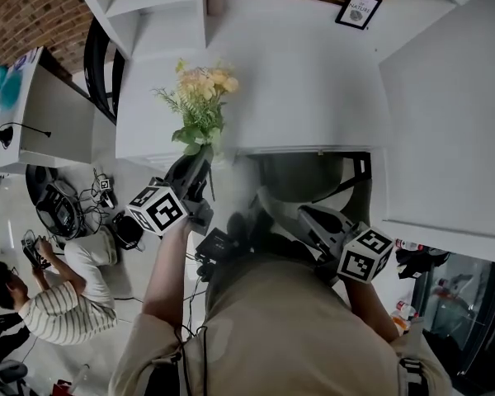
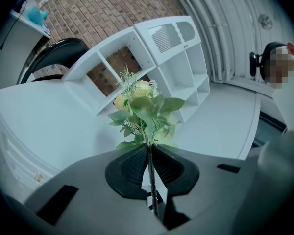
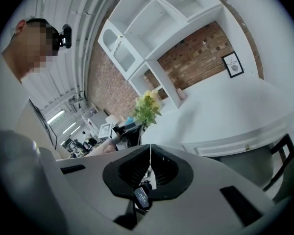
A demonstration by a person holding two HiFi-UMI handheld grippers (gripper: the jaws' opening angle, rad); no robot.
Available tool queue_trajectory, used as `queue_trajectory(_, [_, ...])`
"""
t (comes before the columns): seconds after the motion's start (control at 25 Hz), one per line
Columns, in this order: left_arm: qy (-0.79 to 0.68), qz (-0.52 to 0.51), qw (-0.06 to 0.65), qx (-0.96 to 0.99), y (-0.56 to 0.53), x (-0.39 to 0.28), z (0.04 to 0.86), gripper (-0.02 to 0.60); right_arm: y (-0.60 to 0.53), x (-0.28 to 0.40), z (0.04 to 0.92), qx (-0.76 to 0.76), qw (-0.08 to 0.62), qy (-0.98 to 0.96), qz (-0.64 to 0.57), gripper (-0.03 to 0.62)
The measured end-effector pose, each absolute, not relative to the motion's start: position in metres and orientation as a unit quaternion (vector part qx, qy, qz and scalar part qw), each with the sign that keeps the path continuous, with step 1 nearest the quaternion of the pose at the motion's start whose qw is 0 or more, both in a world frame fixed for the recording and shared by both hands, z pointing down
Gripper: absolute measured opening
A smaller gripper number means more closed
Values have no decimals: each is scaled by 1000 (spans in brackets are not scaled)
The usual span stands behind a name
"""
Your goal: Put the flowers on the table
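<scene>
Left gripper (image 1: 201,160) (image 2: 150,147): jaws narrowed onto the thin stem of the flowers (image 1: 200,106) (image 2: 144,112). The stem is pinched between the ribbed pads, and the blooms and leaves stand clear beyond the tips. The bunch is made up of pale yellow blooms and green foliage.

The flowers are seen in the head view at upper centre-left, over the front left corner of the white table (image 1: 313,81) (image 2: 44,126). They are carried by the gripper and are not laid on the top.

Right gripper (image 1: 268,200) (image 3: 150,146): jaws brought together at the tips, with nothing held between them. It is kept near the front edge of the table, right of centre, well apart from the flowers (image 3: 147,106).

Containers: a white cubby shelf unit (image 2: 152,48) (image 3: 157,13) is set at the back of the table (image 3: 235,102). Brick wall (image 1: 25,7) is seen through two of its compartments in the left gripper view. A small pale cup (image 1: 214,0) (image 3: 181,94) is stood beside the unit; its contents cannot be told. A framed print (image 1: 358,9) (image 3: 233,64) is leaned at the back.

Edges and room: a broad bare stretch of tabletop is open ahead of the bunch. A black chair (image 1: 99,60) (image 2: 59,53) is placed off the table's left edge. A person (image 1: 58,295) is seated on the floor at lower left.
</scene>
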State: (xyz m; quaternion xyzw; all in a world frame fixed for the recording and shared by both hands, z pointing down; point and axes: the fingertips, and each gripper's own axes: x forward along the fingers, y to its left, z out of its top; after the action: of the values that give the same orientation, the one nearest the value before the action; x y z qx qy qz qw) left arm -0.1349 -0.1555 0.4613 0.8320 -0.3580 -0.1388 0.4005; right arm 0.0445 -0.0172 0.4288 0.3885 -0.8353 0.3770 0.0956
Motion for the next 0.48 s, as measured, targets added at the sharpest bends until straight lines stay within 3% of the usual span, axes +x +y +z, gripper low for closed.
queue_trajectory(0.48, [-369,-107,424,820,-179,-99,479,34,-34,74,430,383,44,-838,387,23])
